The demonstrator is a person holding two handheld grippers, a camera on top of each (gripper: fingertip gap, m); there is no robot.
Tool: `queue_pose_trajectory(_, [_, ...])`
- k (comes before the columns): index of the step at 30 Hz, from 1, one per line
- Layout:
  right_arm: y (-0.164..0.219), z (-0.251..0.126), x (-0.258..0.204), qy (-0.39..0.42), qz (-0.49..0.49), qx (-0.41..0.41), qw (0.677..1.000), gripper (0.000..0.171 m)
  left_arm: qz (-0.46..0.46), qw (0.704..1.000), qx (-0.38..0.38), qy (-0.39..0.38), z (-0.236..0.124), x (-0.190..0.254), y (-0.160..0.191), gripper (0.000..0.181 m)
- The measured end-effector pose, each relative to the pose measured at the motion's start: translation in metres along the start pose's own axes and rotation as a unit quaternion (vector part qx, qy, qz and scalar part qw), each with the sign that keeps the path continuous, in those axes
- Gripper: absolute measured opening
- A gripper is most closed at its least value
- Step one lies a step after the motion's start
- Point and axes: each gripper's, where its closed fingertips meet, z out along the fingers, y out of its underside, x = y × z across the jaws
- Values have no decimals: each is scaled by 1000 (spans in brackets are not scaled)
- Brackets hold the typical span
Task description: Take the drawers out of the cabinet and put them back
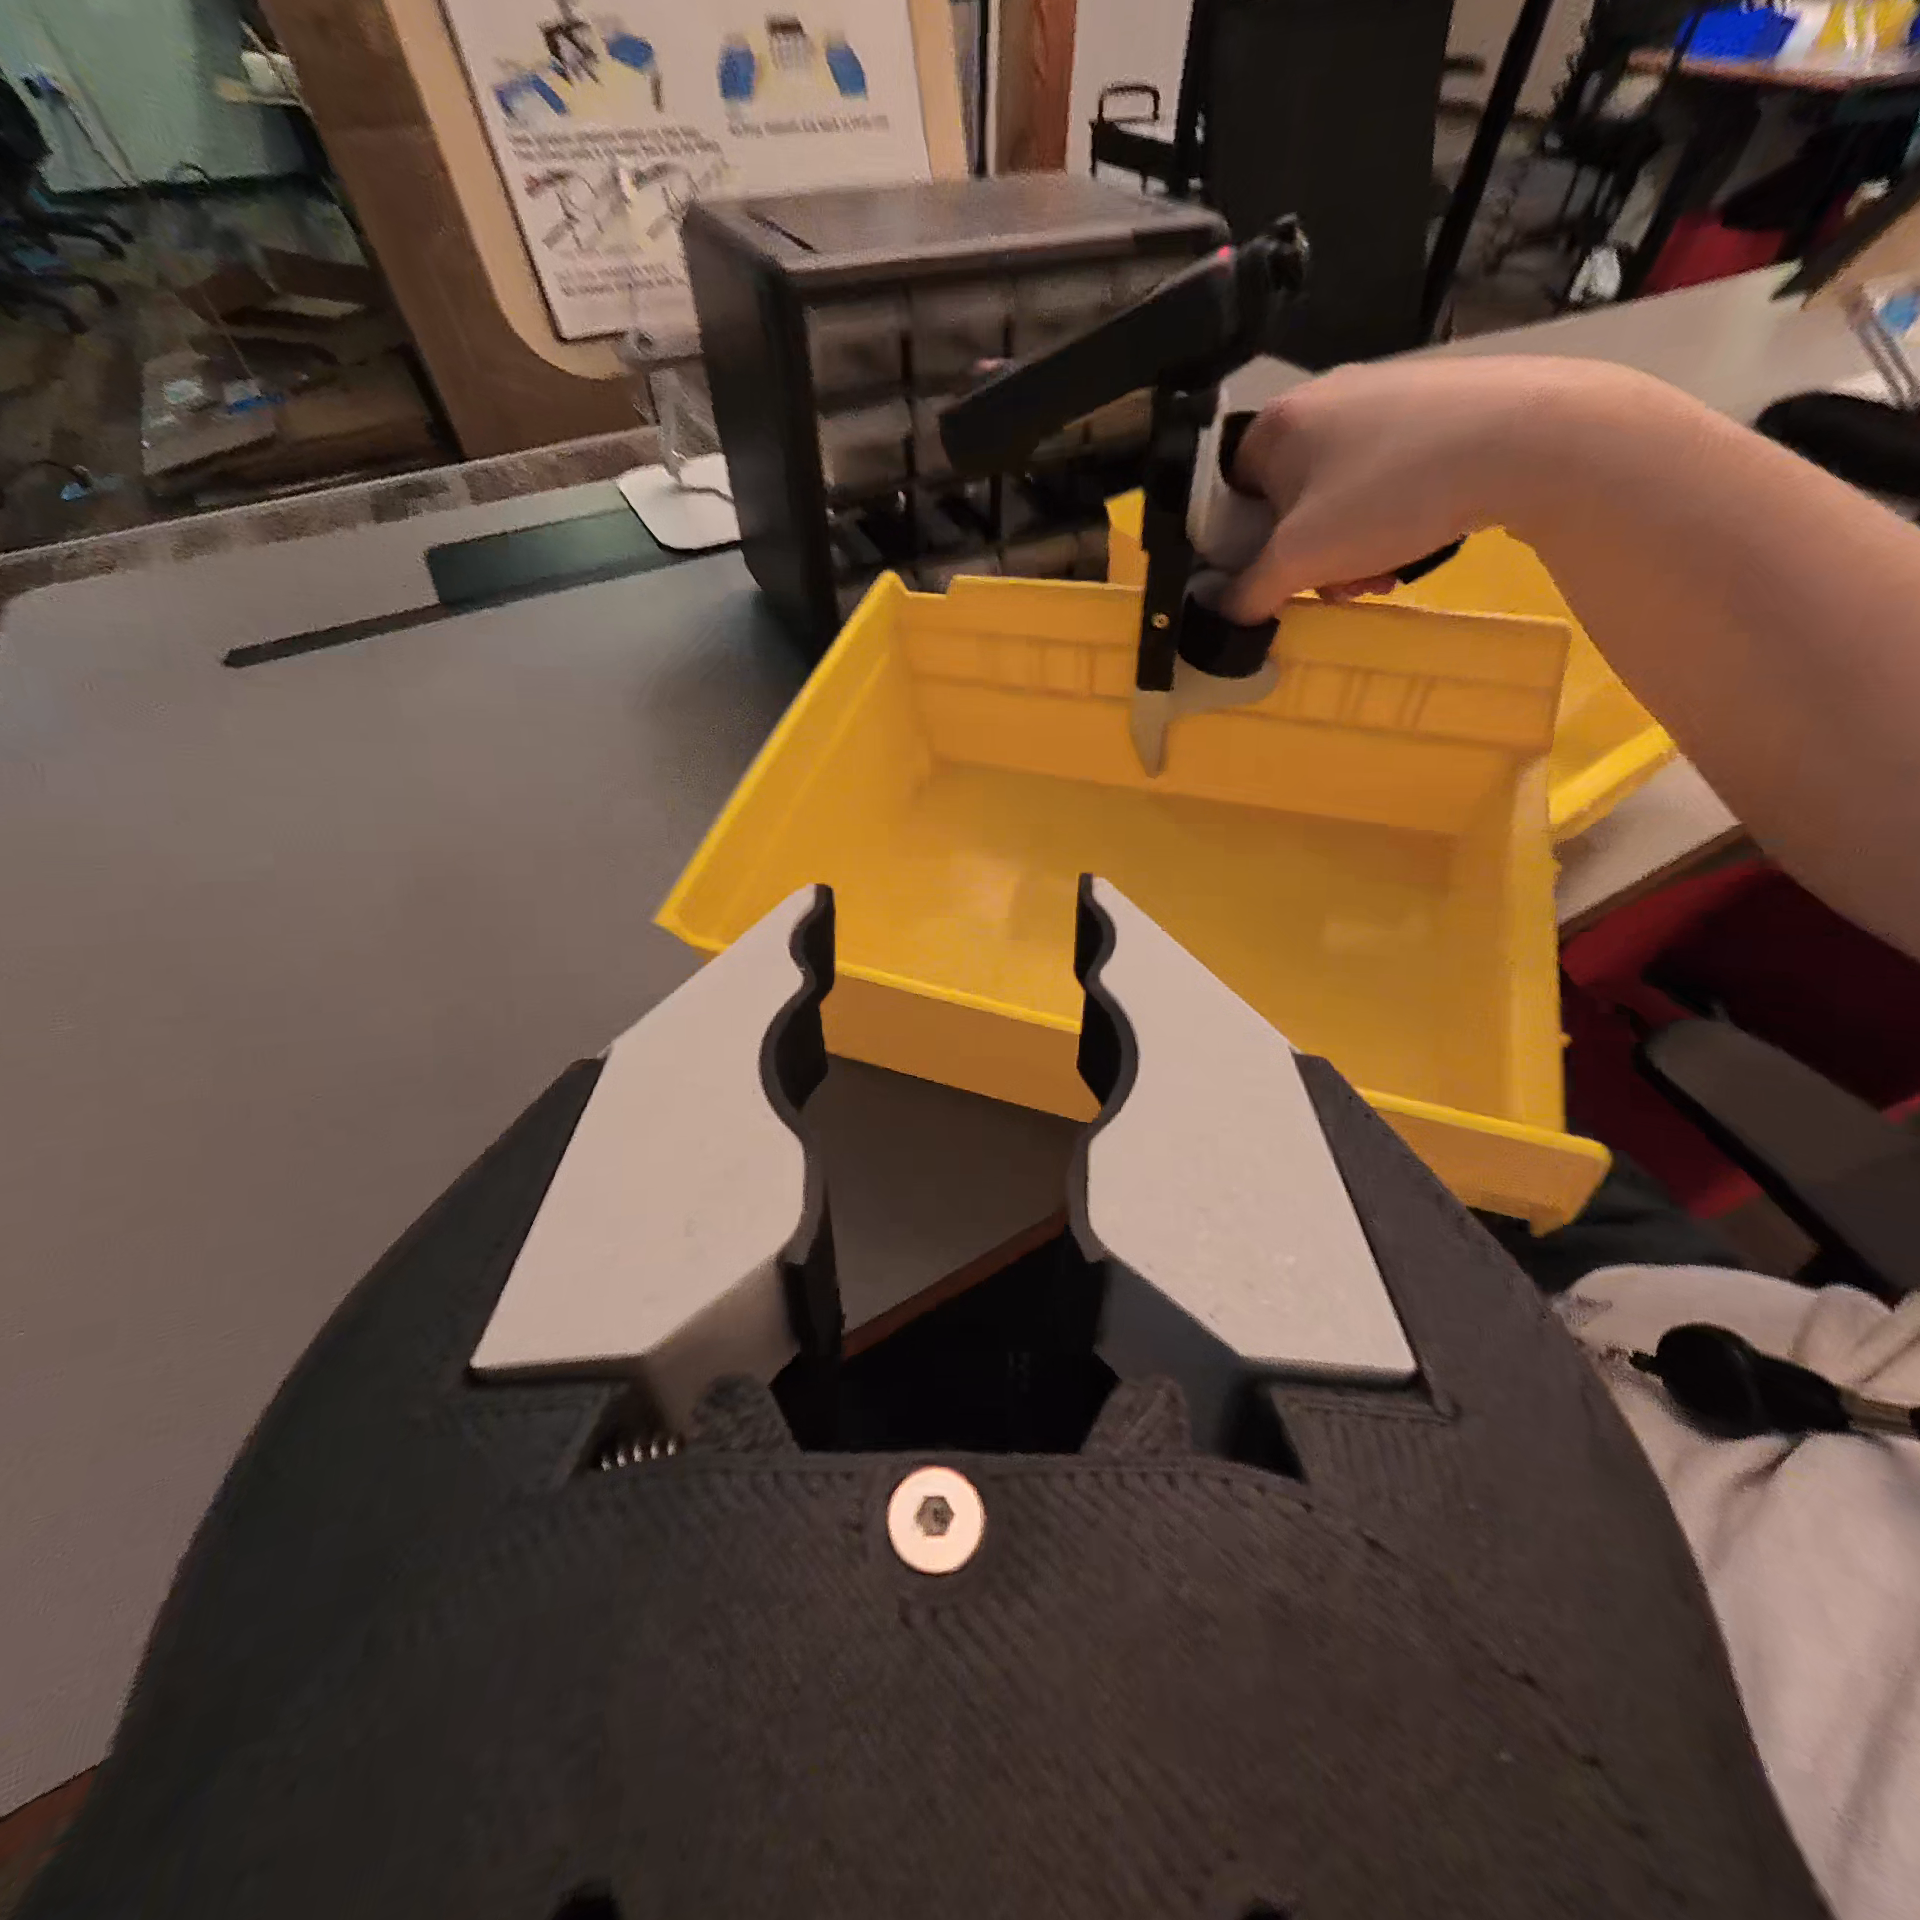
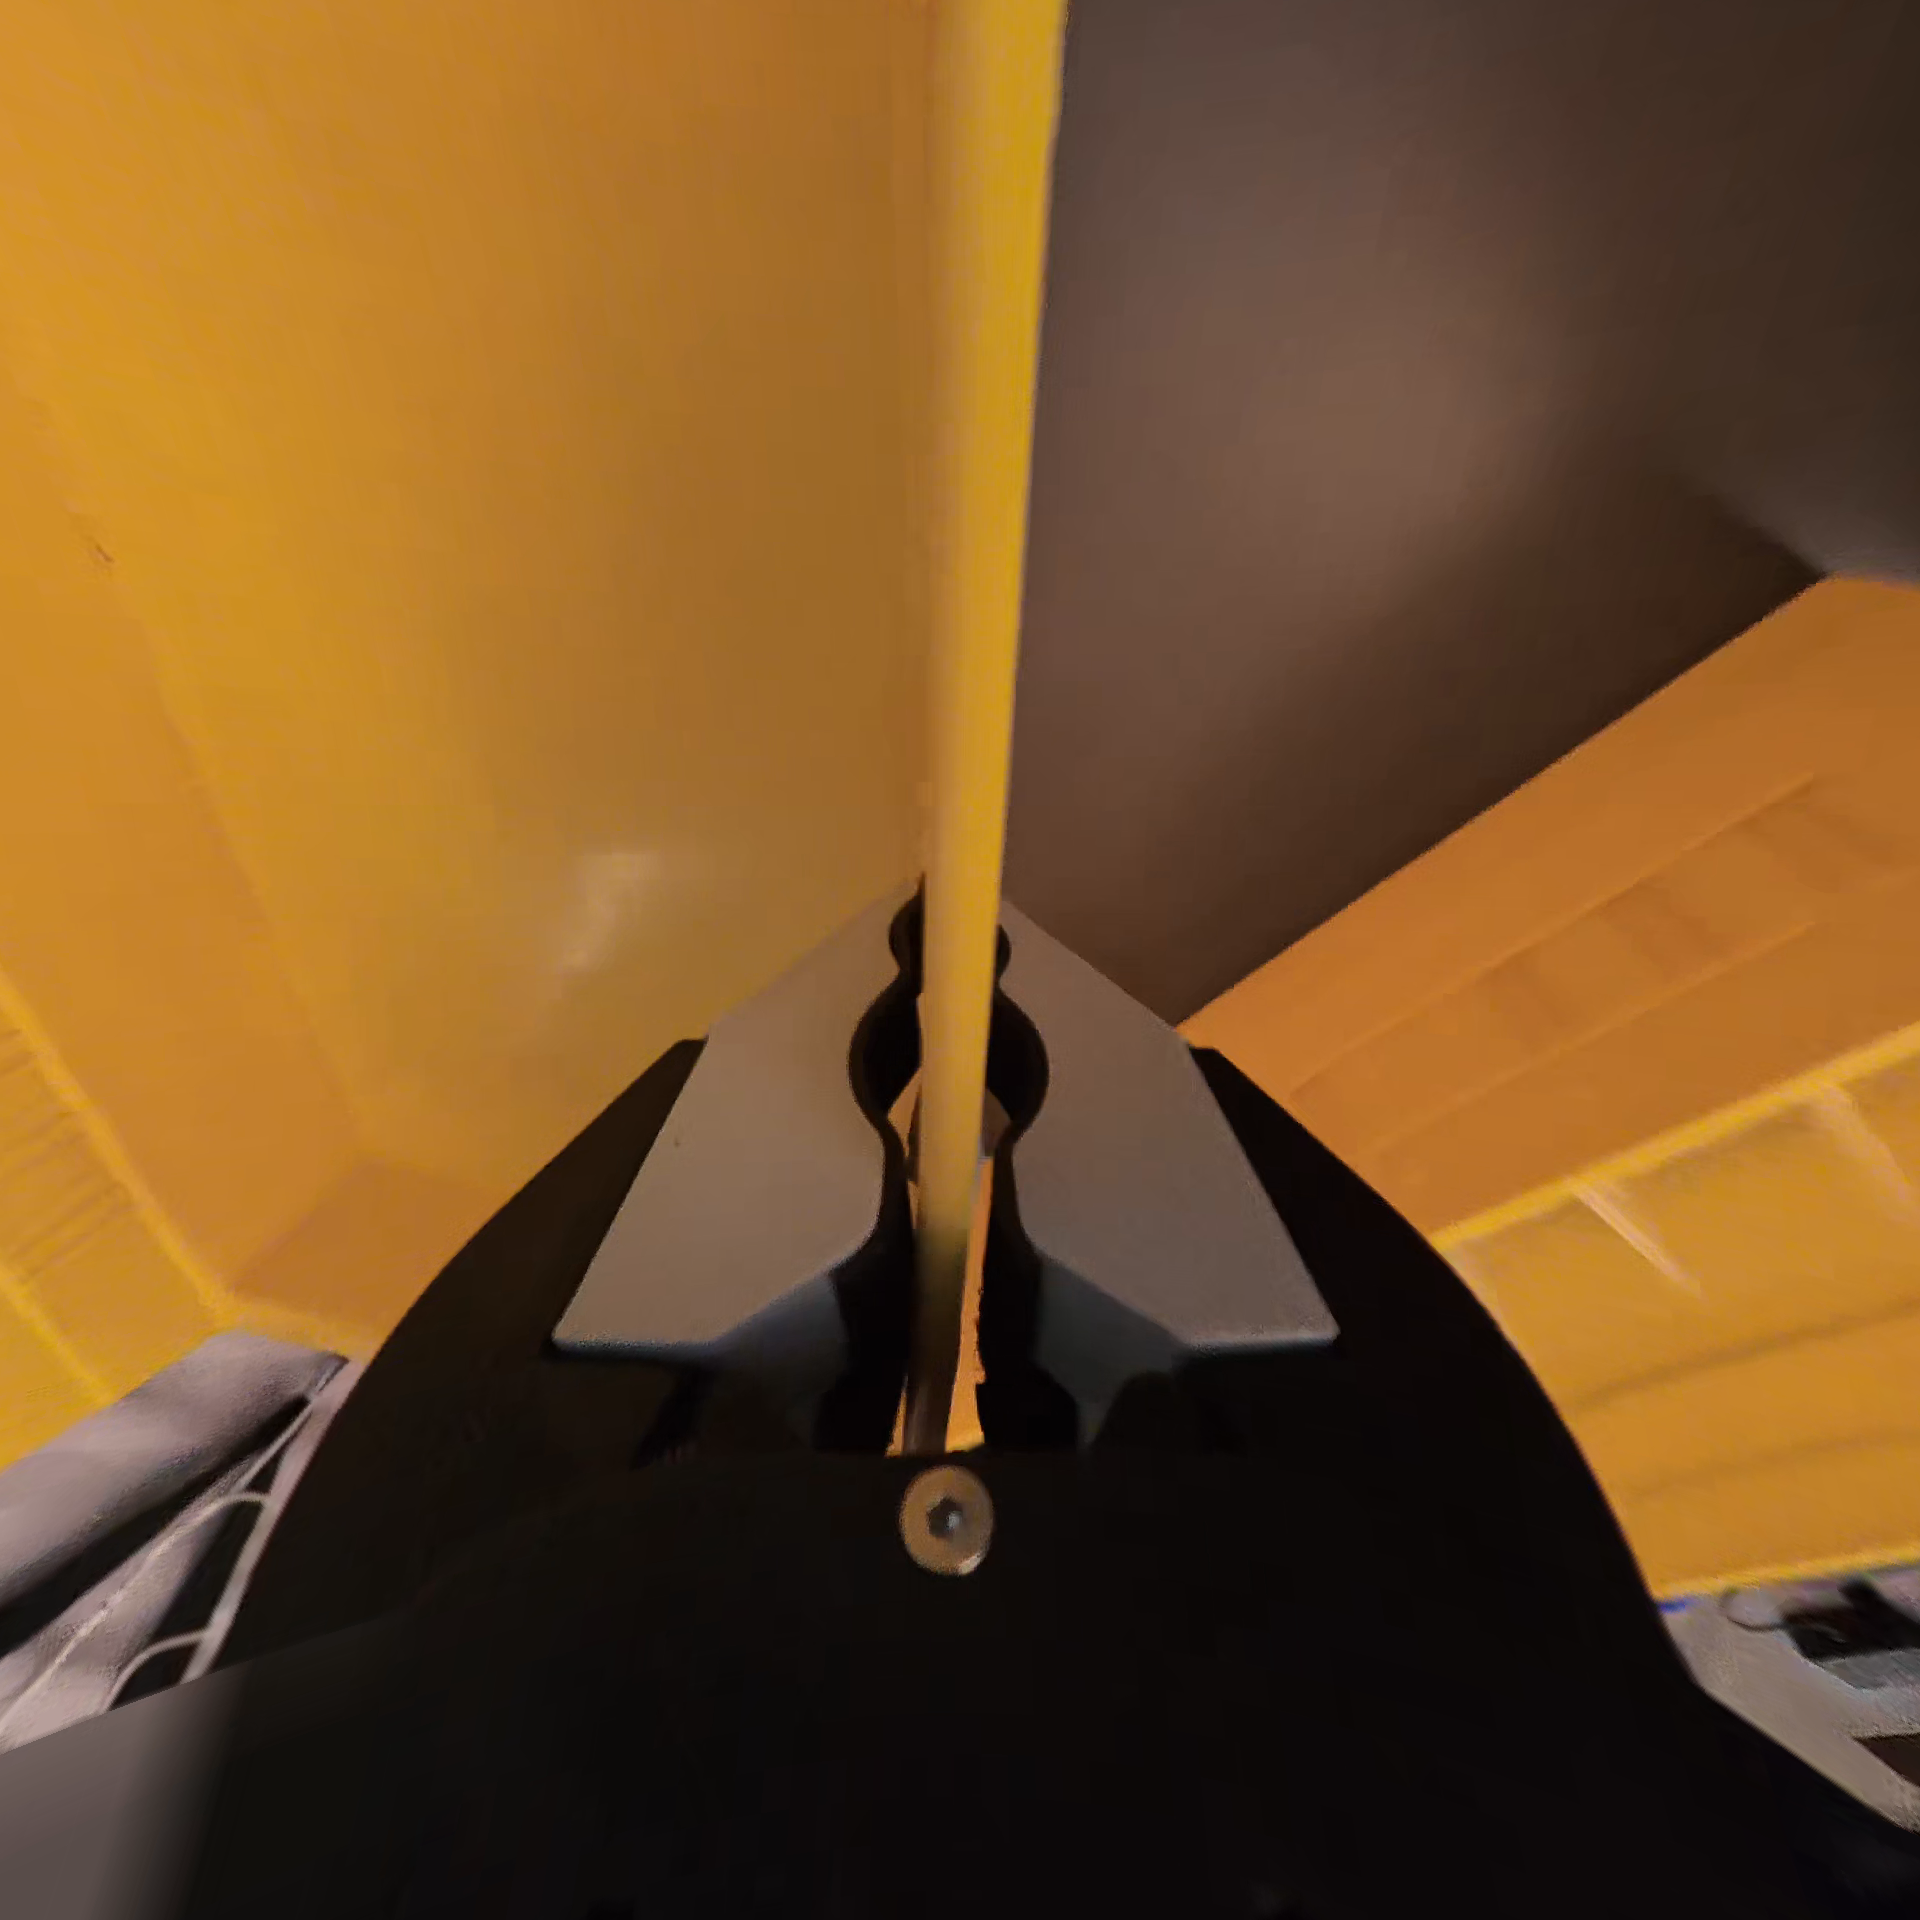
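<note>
A large yellow drawer (image 1: 1195, 914) lies on the grey table (image 1: 312, 935) in front of the black cabinet (image 1: 935, 384). My right gripper (image 1: 1153, 727) points down onto the drawer's far wall, held by a hand (image 1: 1382, 478). In the right wrist view my right gripper (image 2: 961, 935) is shut on that thin yellow wall (image 2: 987, 623). A second yellow drawer (image 2: 1610, 1039) lies to the right, also seen behind the first in the left wrist view (image 1: 1590, 707). My left gripper (image 1: 956, 904) is open and empty, hovering just before the near wall of the first drawer.
The cabinet holds rows of small translucent drawers (image 1: 935, 343). A white stand base (image 1: 686, 499) and a poster board (image 1: 675, 156) stand left of the cabinet. A red chair (image 1: 1745, 987) and a pale garment (image 1: 1766, 1455) are at the right, past the table edge. One gripper's finger ends stand about 30 cm off the other's.
</note>
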Motion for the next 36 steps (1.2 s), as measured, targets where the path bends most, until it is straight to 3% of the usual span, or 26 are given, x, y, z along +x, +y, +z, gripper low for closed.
queue_pose_trajectory(4, [10,-63,23,10,0,56,998,2,-31,999,29,-23,-9,-19,-17,48])
queue_pose_trajectory(8, [57,-150,79,-21,65,136,988,2,-101,993,67,-3,5,-23,-30,58])
queue_pose_trajectory(11, [118,-200,141,-37,135,197,970,2,-116,992,9,57,62,8,-13,82])
queue_pose_trajectory(13, [170,-213,190,-31,198,218,955,2,-135,977,-60,154,114,64,8,91])
queue_pose_trajectory(15, [227,-207,237,-9,262,221,939,4,-168,946,-100,258,157,126,13,91])
queue_pose_trajectory(16, [257,-198,257,2,295,214,931,4,-174,940,-114,271,179,142,13,90])
queue_pose_trajectory(20, [365,-145,311,25,398,145,906,4,-145,942,-189,236,250,166,16,103])
queue_pose_trajectory(23, [427,-104,332,26,445,87,891,4,-120,931,-269,216,279,177,31,114])
queue_pose_trajectory(25, [454,-83,343,29,462,64,884,4,-122,924,-293,213,291,182,34,113])
queue_pose_trajectory(28, [471,-56,355,27,472,58,879,4,-61,909,-369,184,302,175,53,111])
queue_pose_trajectory(32, [464,-25,369,3,469,69,880,4,-18,891,-421,170,307,172,57,106])
queue_pose_trajectory(34, [453,-12,377,-15,470,83,879,4,-2,877,-444,180,304,170,57,94])
queue_pose_trajectory(36, [439,0,386,-29,469,100,877,4,-3,865,-461,197,298,163,54,66])
